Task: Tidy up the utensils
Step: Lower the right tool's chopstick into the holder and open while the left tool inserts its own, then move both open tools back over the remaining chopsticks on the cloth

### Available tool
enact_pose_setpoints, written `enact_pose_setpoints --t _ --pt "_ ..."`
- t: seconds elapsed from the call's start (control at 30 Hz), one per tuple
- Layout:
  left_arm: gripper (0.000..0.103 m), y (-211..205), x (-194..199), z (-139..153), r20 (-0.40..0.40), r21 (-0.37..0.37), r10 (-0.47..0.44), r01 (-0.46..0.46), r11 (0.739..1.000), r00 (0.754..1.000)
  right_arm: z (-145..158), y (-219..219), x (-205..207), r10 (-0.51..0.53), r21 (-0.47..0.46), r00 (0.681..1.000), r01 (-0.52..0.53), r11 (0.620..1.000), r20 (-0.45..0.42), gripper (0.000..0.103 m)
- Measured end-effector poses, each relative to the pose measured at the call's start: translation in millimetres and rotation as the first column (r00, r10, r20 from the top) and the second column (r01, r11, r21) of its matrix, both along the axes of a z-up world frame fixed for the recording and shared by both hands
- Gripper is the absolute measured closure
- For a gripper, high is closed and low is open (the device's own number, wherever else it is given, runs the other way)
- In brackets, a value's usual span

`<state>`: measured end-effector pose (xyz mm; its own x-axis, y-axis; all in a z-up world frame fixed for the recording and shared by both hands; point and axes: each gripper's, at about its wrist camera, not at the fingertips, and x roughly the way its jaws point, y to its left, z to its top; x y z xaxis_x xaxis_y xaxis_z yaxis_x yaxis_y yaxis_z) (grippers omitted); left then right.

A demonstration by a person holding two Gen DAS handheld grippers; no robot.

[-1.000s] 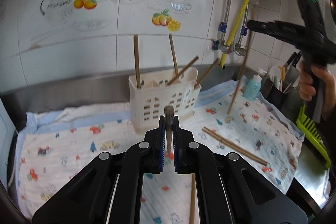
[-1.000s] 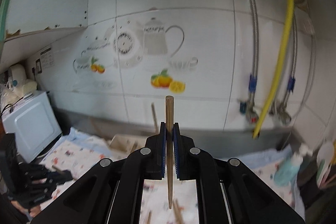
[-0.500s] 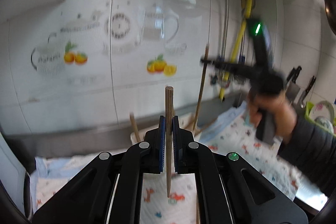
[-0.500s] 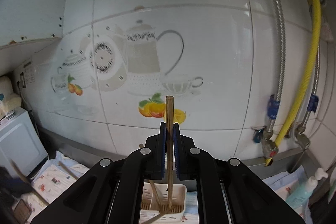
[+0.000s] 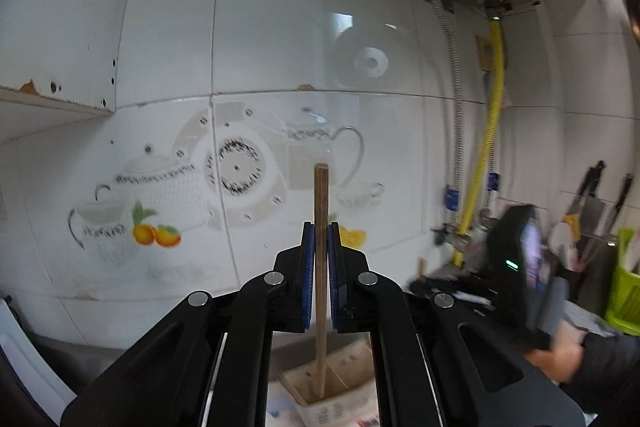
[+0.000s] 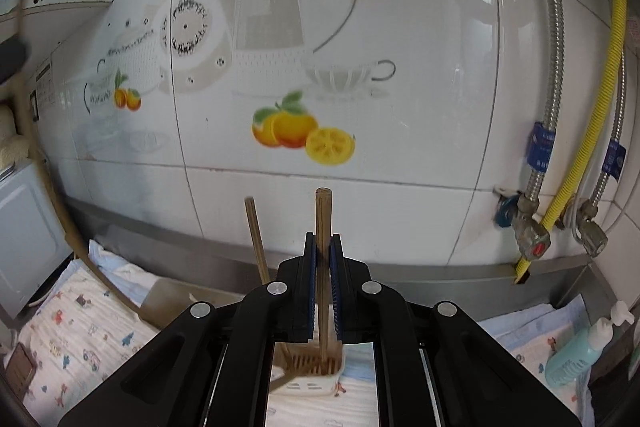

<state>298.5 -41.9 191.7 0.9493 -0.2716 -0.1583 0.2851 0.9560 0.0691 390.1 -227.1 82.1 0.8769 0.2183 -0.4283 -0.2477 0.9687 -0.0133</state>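
1. Chopsticks were the job: the left gripper (image 5: pixel 319 267) was clamped shut on one chopstick (image 5: pixel 321 203), held upright between its blue pads, and the right gripper (image 6: pixel 323 279) was likewise closed tight on a second chopstick (image 6: pixel 323 215).

2. Each stick stood vertical with its lower end pointing down past the jaws, which I judged suited dropping it end-first into a slot.

3. Below and ahead of the left gripper sat the white holder (image 5: pixel 340 387), and the stick's lower end looked lined up over one of its compartments; whether it had already entered I could not tell.

4. Directly beneath the right gripper the same kind of holder (image 6: pixel 308 383) showed through the gap in the frame, with that stick's tip at or just inside its slotted top.

5. Another chopstick (image 6: pixel 256 239) already leaned just left of the right gripper's jaws, apparently standing in the holder.

6. Under the holder lay a printed cloth (image 6: pixel 80 331) on the table, probably to catch drips.

7. Most of the holder was hidden behind both gripper bodies, so its compartments could not be counted.

8. Off to the right of the left gripper, the other gripper's body and the hand (image 5: pixel 556 359) were blurred.
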Motion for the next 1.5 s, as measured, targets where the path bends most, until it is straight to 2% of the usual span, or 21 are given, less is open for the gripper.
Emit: enact_pose_setpoints --t 0.17,0.33,0.4,0.53,0.7,0.87,1.07,1.13,1.2,1.37,1.5 --pt "0.098 -1 26 -16 -0.033 -0.014 0.036 -0.036 0.999 0.999 -10 -1 -9 0.009 -0.017 1.0 -0.009 1.0 -0.01 0.096" --pt "0.098 4 43 -40 -0.1 -0.028 0.049 -0.052 0.998 0.994 -12 -6 -17 0.011 -0.018 1.0 -0.011 1.0 -0.009 0.096" --pt "0.098 6 47 -47 -0.121 -0.027 0.057 -0.06 0.998 0.991 -11 -7 -20 0.013 -0.015 1.0 -0.013 1.0 -0.006 0.094" --pt "0.097 9 53 -57 -0.168 -0.031 0.043 -0.049 0.998 0.985 -8 -11 -29 0.011 -0.003 1.0 -0.011 1.0 0.002 0.084" --pt "0.095 10 49 -55 -0.173 -0.033 0.044 -0.051 0.998 0.984 -2 -15 -47 0.006 -0.01 1.0 -0.006 1.0 0.022 0.081" --pt "0.094 13 35 -48 -0.168 -0.044 0.036 -0.043 0.998 0.985 2 -21 -74 0.012 -0.007 1.0 -0.012 1.0 0.029 0.076" --pt "0.093 20 3 -43 -0.156 -0.044 0.031 -0.038 0.998 0.987 -3 -28 -122 0.029 0.001 0.999 -0.029 1.0 0.029 0.075" --pt "0.09 24 -11 -44 -0.152 -0.049 0.033 -0.041 0.998 0.988 -9 -32 -138 0.034 -0.001 0.999 -0.034 0.999 0.023 0.075" --pt "0.066 28 -26 -47 -0.152 -0.058 0.032 -0.041 0.997 0.988 -19 -37 -156 0.039 0.001 0.999 -0.039 0.999 0.008 0.075" --pt "0.065 35 -69 -64 -0.158 -0.055 0.019 -0.028 0.998 0.987 -51 -49 -196 0.044 -0.016 0.998 -0.045 0.999 -0.044 0.076" --pt "0.065 42 -98 -82 -0.184 -0.067 0.012 -0.025 0.997 0.983 -89 -62 -220 0.042 -0.025 0.992 -0.045 0.999 -0.117 0.076"
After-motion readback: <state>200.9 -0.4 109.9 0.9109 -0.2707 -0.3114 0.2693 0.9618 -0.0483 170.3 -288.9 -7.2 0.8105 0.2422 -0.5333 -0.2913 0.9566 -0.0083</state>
